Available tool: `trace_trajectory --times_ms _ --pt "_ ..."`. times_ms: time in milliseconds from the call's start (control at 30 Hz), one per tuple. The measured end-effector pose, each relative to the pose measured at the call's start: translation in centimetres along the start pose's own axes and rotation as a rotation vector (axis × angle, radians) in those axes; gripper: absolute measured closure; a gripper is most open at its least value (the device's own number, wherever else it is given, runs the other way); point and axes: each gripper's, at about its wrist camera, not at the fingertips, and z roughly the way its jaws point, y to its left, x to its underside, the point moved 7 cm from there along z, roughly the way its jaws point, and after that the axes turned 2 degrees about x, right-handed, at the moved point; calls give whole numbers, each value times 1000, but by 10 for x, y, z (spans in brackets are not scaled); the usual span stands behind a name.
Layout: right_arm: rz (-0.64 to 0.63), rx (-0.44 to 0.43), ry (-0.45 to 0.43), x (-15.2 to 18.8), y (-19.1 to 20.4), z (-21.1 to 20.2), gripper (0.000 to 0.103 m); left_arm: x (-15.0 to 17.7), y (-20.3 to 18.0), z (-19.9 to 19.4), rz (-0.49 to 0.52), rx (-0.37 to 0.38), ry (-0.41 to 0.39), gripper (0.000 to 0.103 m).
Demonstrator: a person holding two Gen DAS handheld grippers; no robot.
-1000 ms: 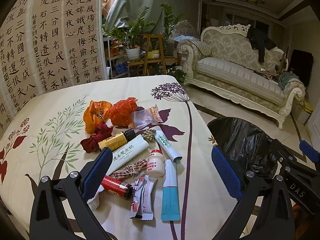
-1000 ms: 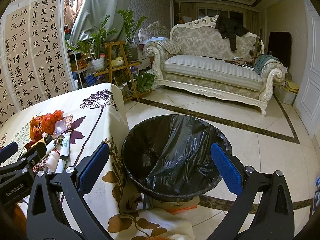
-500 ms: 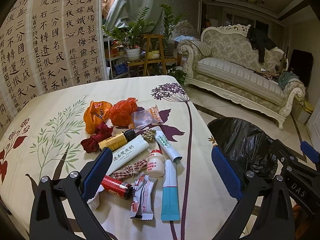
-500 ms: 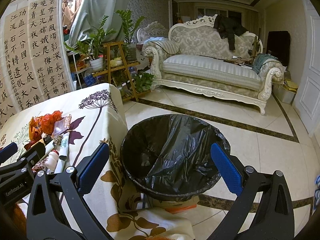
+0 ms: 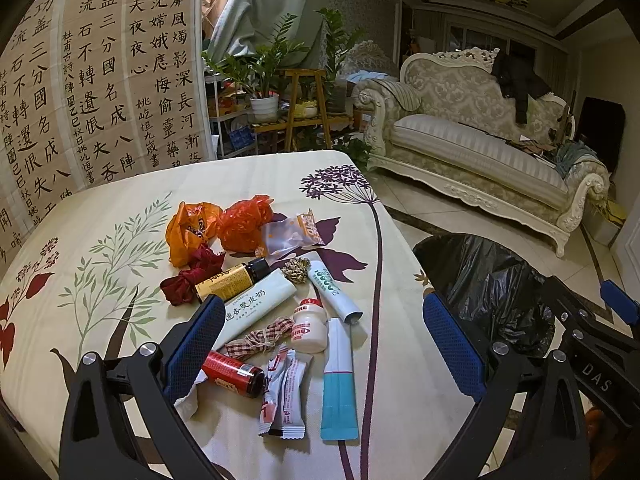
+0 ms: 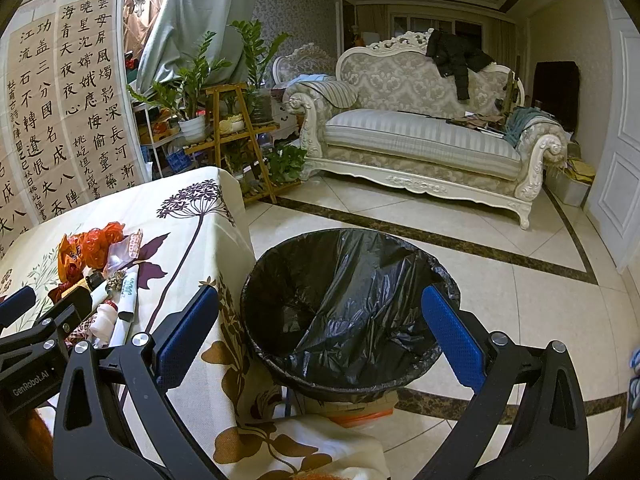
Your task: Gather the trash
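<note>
Trash lies in a loose heap on the floral tablecloth (image 5: 100,264): orange bags (image 5: 192,228), a red cloth (image 5: 188,276), a brown bottle (image 5: 232,278), a white tube (image 5: 260,304), a small yogurt bottle (image 5: 308,326), a red bottle (image 5: 232,372), sachets (image 5: 286,396) and a blue-white pouch (image 5: 338,384). My left gripper (image 5: 320,344) hangs open above the near part of the heap, holding nothing. My right gripper (image 6: 320,336) is open and empty over the black-lined bin (image 6: 348,312) beside the table. The heap (image 6: 104,280) also shows in the right wrist view.
The bin (image 5: 488,284) stands on the tiled floor just off the table's right edge. A cream sofa (image 6: 424,140) lines the far wall, a wooden plant stand (image 6: 236,136) sits behind the table, and a calligraphy screen (image 5: 92,92) stands at the left.
Both grippers stay nearly still and open; the right wrist view drifts very slightly. Nothing on the table has moved.
</note>
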Motion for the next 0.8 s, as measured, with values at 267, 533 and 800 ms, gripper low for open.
trace_trajectory --times_ms 267,533,800 --pt "0 -1 0 0 0 0 4 -1 -1 0 5 1 -3 6" --pt "7 4 2 2 -3 3 4 -1 -3 1 10 3 -1 6" --pt "5 2 12 4 -4 5 4 0 -4 2 15 2 2 7"
